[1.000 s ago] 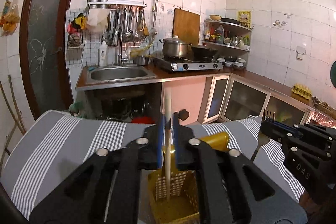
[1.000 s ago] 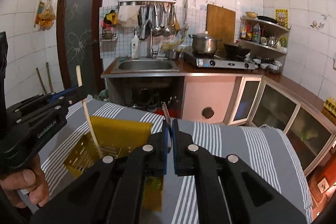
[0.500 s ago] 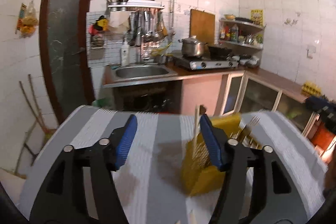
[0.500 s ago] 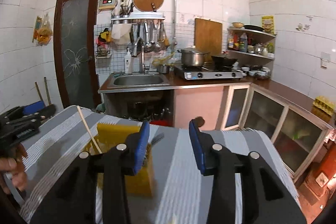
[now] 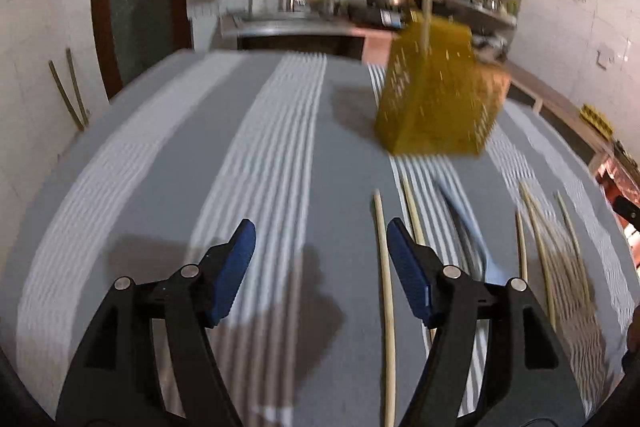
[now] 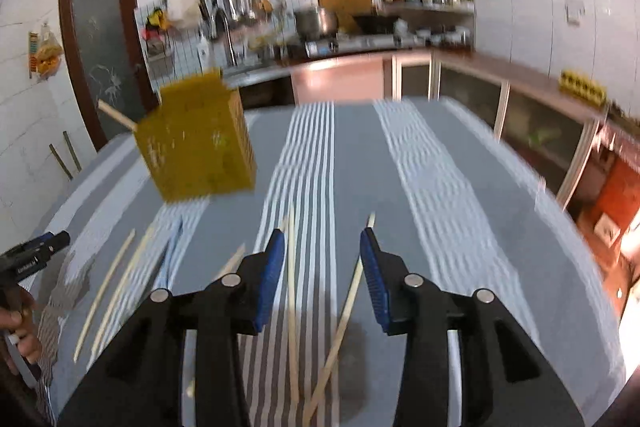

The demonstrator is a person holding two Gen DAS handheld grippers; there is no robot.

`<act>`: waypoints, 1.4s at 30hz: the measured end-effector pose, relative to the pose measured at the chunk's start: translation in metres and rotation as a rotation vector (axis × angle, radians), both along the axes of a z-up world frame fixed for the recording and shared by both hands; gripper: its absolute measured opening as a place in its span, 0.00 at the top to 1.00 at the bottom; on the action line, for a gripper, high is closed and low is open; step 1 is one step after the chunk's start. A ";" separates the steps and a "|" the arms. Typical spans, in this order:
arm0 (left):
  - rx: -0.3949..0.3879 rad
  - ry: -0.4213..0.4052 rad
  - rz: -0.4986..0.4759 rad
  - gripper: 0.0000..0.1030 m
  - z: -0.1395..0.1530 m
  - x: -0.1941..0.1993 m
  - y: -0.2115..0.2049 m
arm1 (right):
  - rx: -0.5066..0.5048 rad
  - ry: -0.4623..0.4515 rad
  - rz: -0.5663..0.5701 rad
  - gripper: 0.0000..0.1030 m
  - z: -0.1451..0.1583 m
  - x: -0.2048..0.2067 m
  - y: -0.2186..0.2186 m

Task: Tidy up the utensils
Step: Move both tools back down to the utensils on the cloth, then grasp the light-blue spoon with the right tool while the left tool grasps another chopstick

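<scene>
A yellow perforated utensil holder (image 5: 432, 95) (image 6: 200, 139) stands on the striped grey cloth, with a chopstick (image 6: 116, 117) sticking out of its top. My left gripper (image 5: 320, 227) hovers low over the cloth, its jaws opening and gripping nothing. A loose chopstick (image 5: 386, 287) lies on the cloth under the gap, close to the right finger. My right gripper (image 6: 322, 235) is open above two crossed chopsticks (image 6: 348, 303) that lie flat. Several more chopsticks (image 5: 536, 235) (image 6: 108, 287) and a pale blue utensil (image 6: 168, 255) lie between the grippers.
The left gripper's tip (image 6: 36, 251) and a hand (image 6: 16, 323) show at the left edge of the right wrist view. Behind the table run a kitchen counter with a sink (image 6: 240, 75), a stove, a dark door (image 6: 104, 47) and glass-fronted cabinets (image 6: 532, 131).
Both grippers opened, letting go of the chopstick and the fork they held at the holder. They then drew back and sank toward the cloth, so the holder now stands farther off.
</scene>
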State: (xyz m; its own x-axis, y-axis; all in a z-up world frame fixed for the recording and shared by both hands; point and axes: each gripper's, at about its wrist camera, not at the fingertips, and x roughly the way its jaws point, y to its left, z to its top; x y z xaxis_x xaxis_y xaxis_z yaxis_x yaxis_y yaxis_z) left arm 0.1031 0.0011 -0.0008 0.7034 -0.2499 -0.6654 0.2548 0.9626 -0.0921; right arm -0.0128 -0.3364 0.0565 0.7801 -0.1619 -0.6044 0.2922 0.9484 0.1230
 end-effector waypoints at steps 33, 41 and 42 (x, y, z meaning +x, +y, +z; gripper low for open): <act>0.150 0.172 -0.138 0.41 -0.046 0.074 -0.048 | -0.057 0.312 0.270 0.63 -0.061 0.129 0.146; 0.138 0.173 -0.144 0.56 -0.044 0.097 -0.048 | -0.007 0.331 0.222 0.71 -0.056 0.166 0.135; 0.135 0.176 -0.145 0.58 -0.044 0.099 -0.048 | -0.004 0.333 0.221 0.71 -0.055 0.169 0.134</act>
State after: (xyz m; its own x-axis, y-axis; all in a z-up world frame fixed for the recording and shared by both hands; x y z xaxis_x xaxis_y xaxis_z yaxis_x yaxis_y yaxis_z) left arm 0.2025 -0.0465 -0.0450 0.5373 -0.2404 -0.8084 0.3823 0.9238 -0.0206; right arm 0.1560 -0.2027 0.0013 0.5577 -0.0156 -0.8299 0.1046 0.9932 0.0516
